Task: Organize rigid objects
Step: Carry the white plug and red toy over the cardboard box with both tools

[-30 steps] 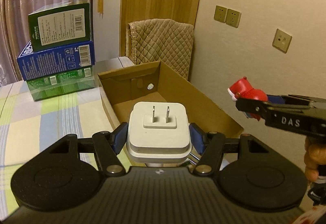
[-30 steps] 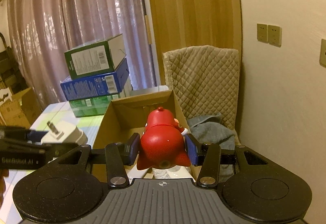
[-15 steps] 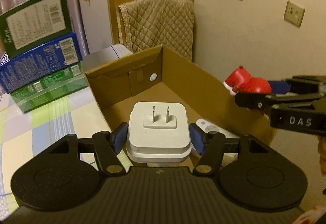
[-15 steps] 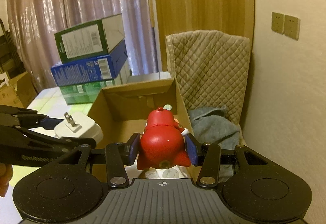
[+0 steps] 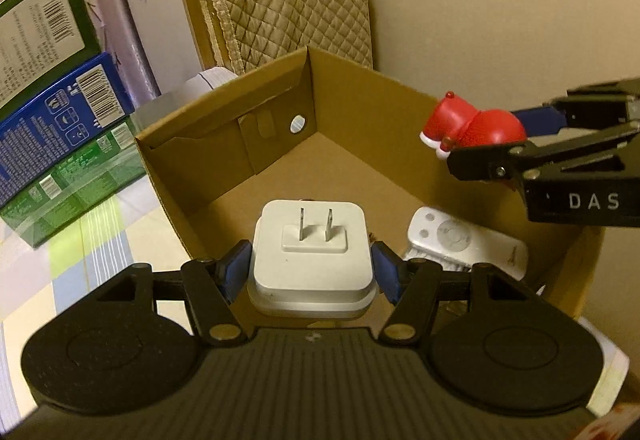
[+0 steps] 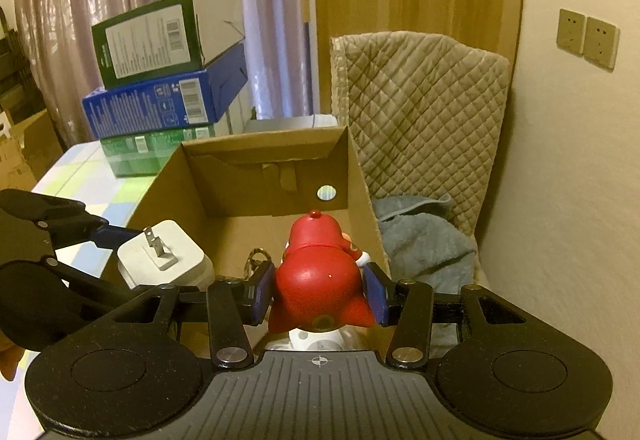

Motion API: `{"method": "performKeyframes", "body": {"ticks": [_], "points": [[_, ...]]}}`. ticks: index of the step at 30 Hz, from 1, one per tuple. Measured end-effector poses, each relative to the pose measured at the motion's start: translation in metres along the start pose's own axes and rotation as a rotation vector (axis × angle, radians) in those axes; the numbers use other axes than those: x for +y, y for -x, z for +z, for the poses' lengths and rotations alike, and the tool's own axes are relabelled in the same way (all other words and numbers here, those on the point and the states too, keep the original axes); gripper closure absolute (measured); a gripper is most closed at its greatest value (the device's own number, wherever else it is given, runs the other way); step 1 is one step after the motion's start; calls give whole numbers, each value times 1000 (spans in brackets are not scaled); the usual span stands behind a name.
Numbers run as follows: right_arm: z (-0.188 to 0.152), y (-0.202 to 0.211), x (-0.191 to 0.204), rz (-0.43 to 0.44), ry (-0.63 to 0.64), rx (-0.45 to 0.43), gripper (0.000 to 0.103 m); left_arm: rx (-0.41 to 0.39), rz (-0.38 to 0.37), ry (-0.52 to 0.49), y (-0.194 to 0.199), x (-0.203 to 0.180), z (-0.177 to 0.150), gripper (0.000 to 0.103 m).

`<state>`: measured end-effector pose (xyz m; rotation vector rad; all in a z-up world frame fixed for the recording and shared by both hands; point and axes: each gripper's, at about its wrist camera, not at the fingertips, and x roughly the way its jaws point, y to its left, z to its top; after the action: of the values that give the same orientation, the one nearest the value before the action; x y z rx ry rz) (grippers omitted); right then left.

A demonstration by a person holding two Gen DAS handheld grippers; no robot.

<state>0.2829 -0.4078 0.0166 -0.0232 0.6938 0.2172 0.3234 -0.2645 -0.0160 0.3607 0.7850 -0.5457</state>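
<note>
White "DAS" — right hand-held gripper [image 5: 476,152]

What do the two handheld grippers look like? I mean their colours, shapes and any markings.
Both are matte black. The left gripper has a ribbed body, two round discs, angular linkage arms with silver pivot pins, and blue pads. The right gripper is built the same way; its side shows white letters "DAS" in the left wrist view. No cables or sleeves are visible.
</note>
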Motion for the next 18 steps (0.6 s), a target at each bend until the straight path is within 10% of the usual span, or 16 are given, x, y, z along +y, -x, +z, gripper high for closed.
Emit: {"method": "performKeyframes", "body": {"ticks": [18], "points": [[3,-21,0,-1,13,24,58,15,12,-52,-19,2,2,43]]}}
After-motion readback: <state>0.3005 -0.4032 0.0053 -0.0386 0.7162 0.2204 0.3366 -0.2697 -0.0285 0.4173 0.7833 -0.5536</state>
